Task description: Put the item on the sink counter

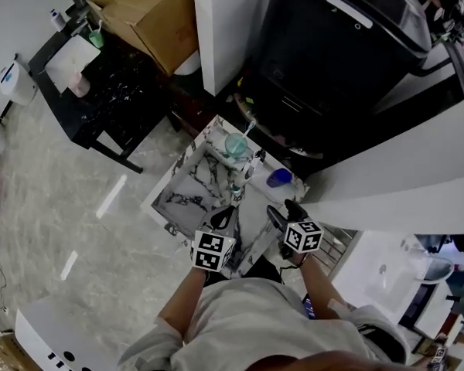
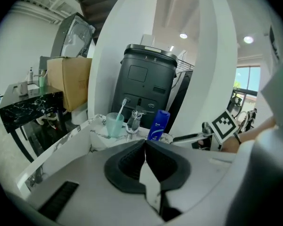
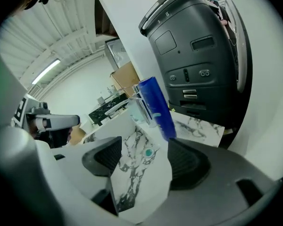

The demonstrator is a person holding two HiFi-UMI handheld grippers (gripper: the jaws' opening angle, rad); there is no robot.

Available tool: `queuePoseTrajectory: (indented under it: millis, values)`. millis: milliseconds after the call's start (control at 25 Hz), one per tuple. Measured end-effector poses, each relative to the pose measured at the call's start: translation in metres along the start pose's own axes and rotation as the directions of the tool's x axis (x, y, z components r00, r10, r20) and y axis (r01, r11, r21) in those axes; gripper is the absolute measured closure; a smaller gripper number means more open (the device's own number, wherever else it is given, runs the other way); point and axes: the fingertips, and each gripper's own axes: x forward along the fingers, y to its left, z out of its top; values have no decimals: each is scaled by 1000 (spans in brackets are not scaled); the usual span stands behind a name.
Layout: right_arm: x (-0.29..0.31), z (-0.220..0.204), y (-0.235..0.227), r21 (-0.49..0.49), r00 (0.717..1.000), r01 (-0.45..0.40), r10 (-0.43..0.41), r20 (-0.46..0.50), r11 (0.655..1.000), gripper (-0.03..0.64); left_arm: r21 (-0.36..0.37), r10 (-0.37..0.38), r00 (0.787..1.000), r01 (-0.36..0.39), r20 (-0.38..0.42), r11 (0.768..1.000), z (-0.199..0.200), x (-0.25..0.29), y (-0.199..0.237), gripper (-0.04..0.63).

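**Free-standing bottle near the counter corner: hazards on withdrawal**

Shows the blue bottle [image 3: 156, 108] standing upright on the sink counter [image 1: 161, 198], to the right of the faucet [image 2: 133, 121] and the teal cup [image 2: 114, 125], near the counter's far right corner. Finds the right gripper [image 3: 144, 147] spread to its widest, with nothing between the pads except a view down into the basin [image 3: 132, 173]. Puts the bottle just ahead of the jaw tips, apparently apart from both. Finds the left gripper [image 2: 145, 142] pressed together on nothing, low over the near side of the basin.

Suggests, judging from the bottle standing free, a placing already done. Leaves the pull-back as the main hazard: risks a clip from the right-hand jaw on any sideways or forward drift, given the small gap to the bottle. Expects a tall, narrow body of this kind to topple readily from a push high up, then to roll off the nearby corner or into the cup and its toothbrush [image 2: 121, 106]. Calls for a straight pull back along the jaw line, jaws wide throughout. Cautions also against swinging the left gripper across the faucet. Cannot tell the wetness of the marble; treat a slick footing as possible.
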Motion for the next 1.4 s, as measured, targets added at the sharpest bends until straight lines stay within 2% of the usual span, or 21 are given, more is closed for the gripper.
queuePoseTrajectory:
  millis: [160, 200, 240, 280, 400, 520, 600, 680, 800, 920, 1000, 1080, 1120, 1160, 1280, 1400]
  values:
    - [-7, -7, 34, 110, 999, 31, -35, 30, 993, 340, 34, -78, 997, 78, -2, 996, -1, -8, 0, 584]
    - [-10, -5, 40, 148, 998, 42, -50, 49, 988, 421, 39, -96, 995, 96, 1, 995, -3, -10, -1, 584]
    - [-12, -5, 46, 191, 996, 48, -63, 71, 980, 559, 41, -114, 993, 114, 4, 993, -6, -13, -2, 584]
    - [-14, -4, 54, 233, 994, 41, -64, 94, 972, 601, 44, -132, 991, 131, 6, 990, -10, -17, -2, 584]
    - [-20, -8, 84, 287, 986, -13, -36, 164, 958, 612, 47, -183, 983, 182, 5, 982, -28, -33, 1, 584]
    - [-29, -19, 115, 242, 978, 1, -51, 202, 970, 612, 34, -210, 978, 210, 6, 977, -44, -54, 13, 584]
    - [-35, -28, 132, 211, 970, 56, -103, 220, 976, 612, 13, -207, 978, 206, 17, 978, -47, -62, 28, 584]
    - [-45, -34, 143, 220, 952, 112, -168, 255, 969, 612, 5, -203, 979, 203, 17, 979, -47, -66, 41, 584]
    - [-66, -34, 157, 234, 927, 144, -214, 309, 961, 612, 48, -224, 975, 224, 4, 973, -41, -68, 46, 584]
    - [-94, -31, 161, 200, 910, 182, -243, 337, 963, 612, 94, -259, 966, 257, 4, 962, -36, -74, 35, 584]
    - [-115, -29, 162, 56, 893, 294, -295, 340, 954, 612, 104, -269, 963, 267, 3, 958, -39, -78, 23, 584]
    - [-134, -27, 167, -158, 863, 435, -360, 356, 887, 612, 115, -271, 963, 270, -4, 956, -44, -79, 11, 584]
    - [-143, -26, 170, -218, 850, 472, -375, 370, 854, 612, 122, -272, 962, 271, -11, 955, -46, -79, 4, 584]
    - [-150, -26, 174, -237, 842, 487, -380, 384, 841, 612, 131, -274, 962, 274, -19, 953, -49, -80, -3, 584]
    - [-179, -33, 178, -192, 823, 494, -385, 417, 848, 612, 150, -292, 956, 293, -31, 944, -56, -87, -33, 584]
    - [-210, -47, 171, -152, 804, 506, -400, 439, 849, 612, 174, -332, 943, 328, -8, 928, -57, -95, -75, 584]
